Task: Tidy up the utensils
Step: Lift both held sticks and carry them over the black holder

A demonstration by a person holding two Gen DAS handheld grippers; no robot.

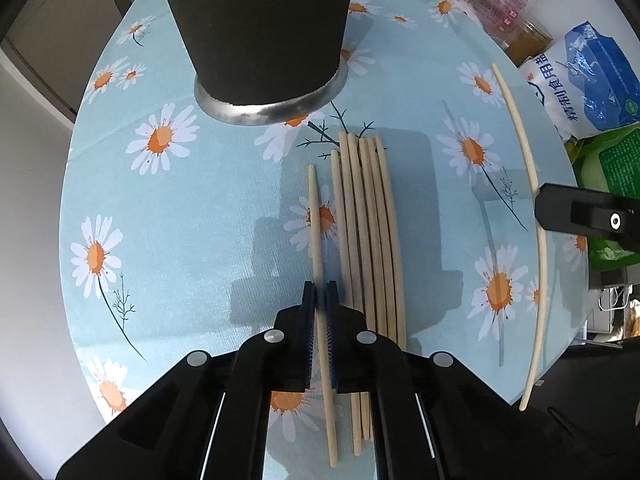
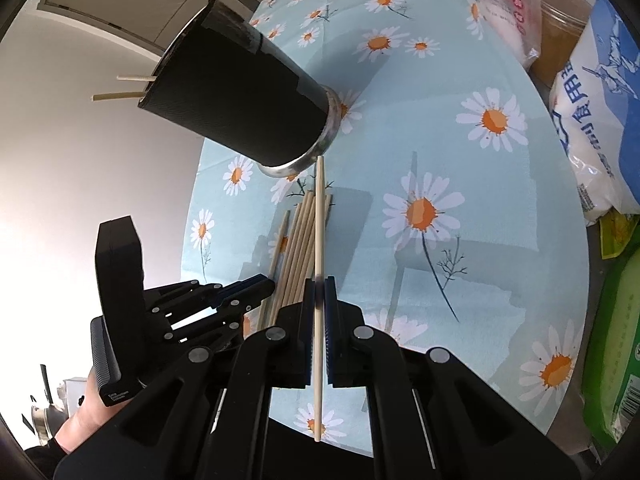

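Note:
Several pale wooden chopsticks [image 1: 368, 232] lie side by side on the daisy-print tablecloth [image 1: 192, 208]. My left gripper [image 1: 320, 288] points steeply down and is shut on a single chopstick [image 1: 315, 216] lying just left of that bundle. My right gripper [image 2: 319, 284] is shut on another chopstick [image 2: 319, 220], held off the cloth, its far tip near the metal base of the black holder [image 2: 240, 108]. Two chopstick ends [image 2: 120, 88] stick out of the holder's top. In the left wrist view the holder [image 1: 256, 40] stands beyond the bundle, with the right gripper [image 1: 544, 208] at the right.
A blue-and-white salt bag [image 1: 592, 80], a green packet [image 1: 608, 160], a brown-filled jar [image 1: 528, 40] and a pink packet [image 2: 508, 8] crowd the table's right edge. A person's hand [image 2: 80, 420] holds the left gripper [image 2: 264, 284]. The round table's rim [image 1: 80, 272] curves close on the left.

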